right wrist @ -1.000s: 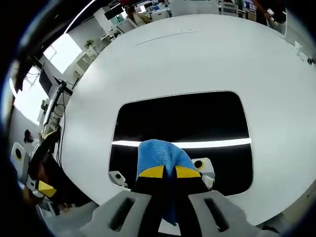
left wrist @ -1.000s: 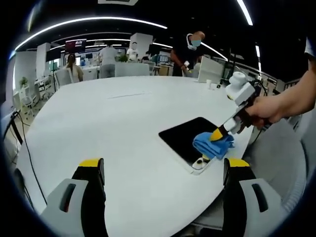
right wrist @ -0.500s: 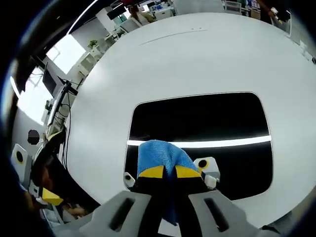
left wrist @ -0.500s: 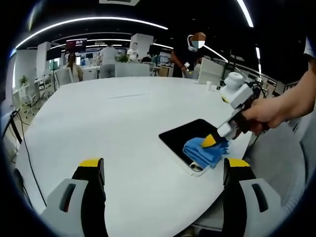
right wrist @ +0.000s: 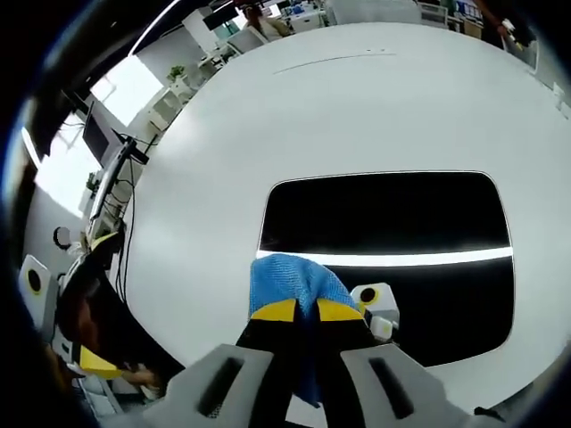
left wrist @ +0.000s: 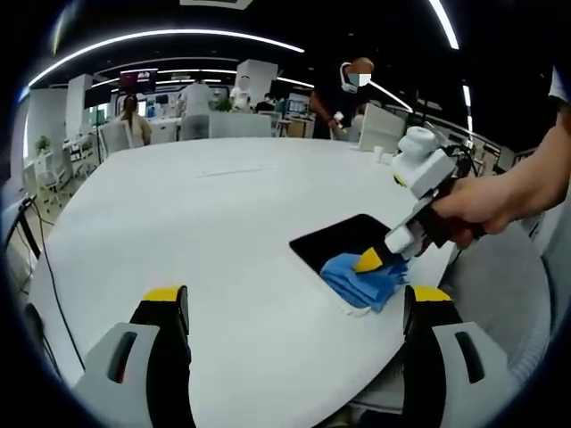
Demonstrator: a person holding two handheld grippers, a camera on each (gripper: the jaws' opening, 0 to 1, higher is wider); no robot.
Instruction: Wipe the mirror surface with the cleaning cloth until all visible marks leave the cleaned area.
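Right tongs (right wrist: pixel 297 310) clamp cloth (right wrist: pixel 290 278) on mirror (right wrist: pixel 384 223); left tongs (left wrist: pixel 290 308) agape.

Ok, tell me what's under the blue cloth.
The cloth, held by the right gripper, lies on the dark mirror at its corner; any marks beneath it are covered.

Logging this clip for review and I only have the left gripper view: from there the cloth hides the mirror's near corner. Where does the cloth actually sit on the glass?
Observer: In the right gripper view the blue cloth sits at the mirror's near-left corner, overhanging its left edge onto the white table.
Operator: Is the right gripper really clamped on it?
Observer: Yes, the right gripper has its yellow-tipped jaws closed together on the cloth.
Operator: Any marks visible on the glass?
Observer: None I can make out; the dark surface reflects a bright ceiling light strip.
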